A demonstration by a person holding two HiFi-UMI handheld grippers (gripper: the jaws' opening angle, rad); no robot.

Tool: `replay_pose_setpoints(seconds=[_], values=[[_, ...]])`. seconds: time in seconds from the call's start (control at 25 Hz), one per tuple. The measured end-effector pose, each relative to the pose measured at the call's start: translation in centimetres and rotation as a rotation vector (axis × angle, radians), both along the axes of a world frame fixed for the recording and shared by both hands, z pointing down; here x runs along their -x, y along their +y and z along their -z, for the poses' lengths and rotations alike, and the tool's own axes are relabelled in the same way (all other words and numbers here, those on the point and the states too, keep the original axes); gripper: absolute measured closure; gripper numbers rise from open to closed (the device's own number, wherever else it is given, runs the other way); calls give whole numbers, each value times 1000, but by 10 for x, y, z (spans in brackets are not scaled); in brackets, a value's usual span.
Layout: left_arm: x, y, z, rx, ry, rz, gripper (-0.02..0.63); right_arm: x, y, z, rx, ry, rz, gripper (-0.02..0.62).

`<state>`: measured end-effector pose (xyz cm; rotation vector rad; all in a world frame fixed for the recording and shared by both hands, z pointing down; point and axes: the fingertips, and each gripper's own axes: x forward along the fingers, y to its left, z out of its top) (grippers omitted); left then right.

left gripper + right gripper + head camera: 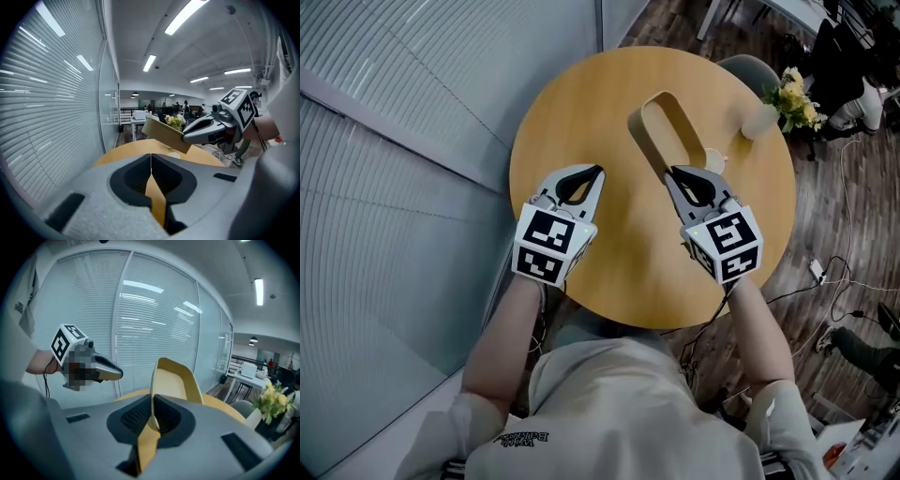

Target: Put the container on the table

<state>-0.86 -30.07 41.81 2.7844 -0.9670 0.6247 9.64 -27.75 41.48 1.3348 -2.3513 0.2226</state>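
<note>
The right gripper pinches the rim of the tan container — raised toward 11 o'clock over the round table — while the left gripper, at its 9 o'clock, is closed on nothing.

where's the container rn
In the head view the container hangs over the table, its near rim pinched by the right gripper, the flower vase to its right.

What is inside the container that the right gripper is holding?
Nothing shows inside the container: its inner face looks bare in the right gripper view. The near end, pinched in the right gripper, is covered by the jaws.
</note>
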Motion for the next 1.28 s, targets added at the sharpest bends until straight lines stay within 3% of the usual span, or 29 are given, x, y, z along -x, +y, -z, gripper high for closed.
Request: replay_pose_setpoints(seconds=[0.28,0.52,1.0,1.28], values=[[-4,-18,-50,91,-17,-15,583,5,-20,-69,130,-39,-14,558],[7,-36,-93,171,27,53,584,12,-34,-128,203,9,-34,558],[14,-41,-175,290,-17,53,584,16,-52,-233,309,212,11,558],[21,-41,-202,338,-47,65,584,27,-55,-271,369,238,13,558]])
